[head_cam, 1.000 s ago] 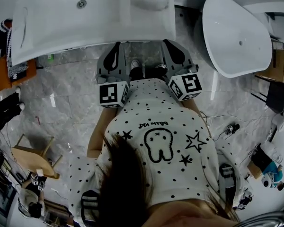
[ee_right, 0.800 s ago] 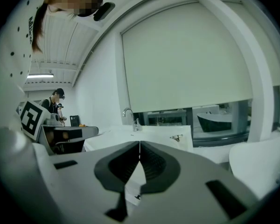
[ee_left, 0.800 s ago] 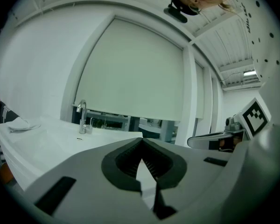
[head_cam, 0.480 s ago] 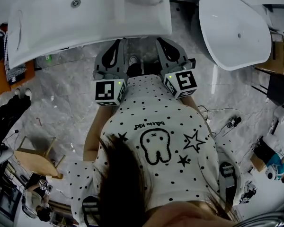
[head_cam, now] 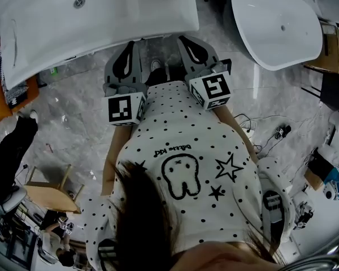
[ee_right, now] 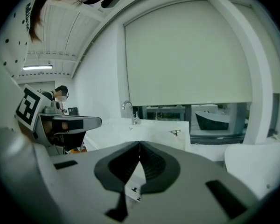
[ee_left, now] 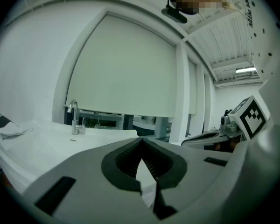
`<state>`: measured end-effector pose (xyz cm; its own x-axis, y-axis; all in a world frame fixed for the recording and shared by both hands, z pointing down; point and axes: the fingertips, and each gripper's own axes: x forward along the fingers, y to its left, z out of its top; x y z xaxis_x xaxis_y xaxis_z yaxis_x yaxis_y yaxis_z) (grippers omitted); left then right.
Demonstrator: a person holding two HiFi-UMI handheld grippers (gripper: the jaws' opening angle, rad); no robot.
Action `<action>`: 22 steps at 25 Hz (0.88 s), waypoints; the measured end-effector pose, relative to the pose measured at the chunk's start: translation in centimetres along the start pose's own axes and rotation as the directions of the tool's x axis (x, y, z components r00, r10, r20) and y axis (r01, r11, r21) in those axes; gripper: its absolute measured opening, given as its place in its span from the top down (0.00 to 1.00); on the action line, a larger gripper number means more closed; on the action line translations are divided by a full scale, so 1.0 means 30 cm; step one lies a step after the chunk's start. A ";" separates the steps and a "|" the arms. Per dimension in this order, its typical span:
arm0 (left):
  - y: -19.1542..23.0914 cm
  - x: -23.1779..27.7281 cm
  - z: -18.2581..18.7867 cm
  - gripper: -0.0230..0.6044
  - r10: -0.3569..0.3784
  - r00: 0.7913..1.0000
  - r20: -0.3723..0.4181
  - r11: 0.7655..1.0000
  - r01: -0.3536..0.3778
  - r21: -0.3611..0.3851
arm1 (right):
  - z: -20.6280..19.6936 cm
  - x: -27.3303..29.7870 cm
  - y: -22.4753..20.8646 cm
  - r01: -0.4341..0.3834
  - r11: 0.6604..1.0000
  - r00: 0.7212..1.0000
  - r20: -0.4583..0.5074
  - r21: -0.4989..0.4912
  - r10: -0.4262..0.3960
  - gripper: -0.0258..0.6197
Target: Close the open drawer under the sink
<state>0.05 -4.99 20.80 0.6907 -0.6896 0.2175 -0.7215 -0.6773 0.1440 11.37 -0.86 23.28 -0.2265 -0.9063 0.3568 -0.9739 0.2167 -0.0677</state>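
While the left tool (ee_left: 141, 141) points at the edge of the white rectangular sink (head_cam: 101, 21), its jaws are pressed together with nothing between them. The right tool (ee_right: 139, 144), just beside it, is likewise closed and empty. The drawer under the sink is hidden beneath the basin top in the head view; neither gripper view shows it. A chrome faucet (ee_left: 73, 118) stands on the sink.

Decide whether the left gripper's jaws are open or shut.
Shut. On the left gripper, its own view shows the tips touching, nothing held between them.
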 end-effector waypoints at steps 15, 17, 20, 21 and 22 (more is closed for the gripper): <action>-0.054 0.050 0.020 0.96 -0.018 0.999 0.044 1.000 0.018 0.008 | 0.009 -0.024 -0.043 -0.004 1.000 1.000 0.023 -0.025 0.005 0.94; -0.051 0.048 0.019 0.96 -0.019 0.999 0.046 1.000 0.018 0.011 | 0.012 -0.023 -0.039 -0.007 1.000 1.000 0.025 -0.027 0.007 0.94; -0.048 0.047 0.023 0.95 -0.018 0.999 0.046 1.000 0.017 0.008 | 0.014 -0.019 -0.036 -0.009 1.000 1.000 0.022 -0.029 0.009 0.94; -0.046 0.048 0.025 0.96 -0.017 0.999 0.045 1.000 0.017 0.007 | 0.015 -0.017 -0.036 -0.009 1.000 1.000 0.021 -0.028 0.010 0.94; -0.044 0.048 0.027 0.95 -0.016 0.999 0.044 1.000 0.015 0.006 | 0.017 -0.014 -0.035 -0.010 1.000 1.000 0.020 -0.027 0.011 0.94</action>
<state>2.02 -5.30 20.15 0.7034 -0.6896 0.1724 -0.7105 -0.6893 0.1414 12.50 -0.89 22.74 -0.2372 -0.9110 0.3374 -0.9707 0.2357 -0.0462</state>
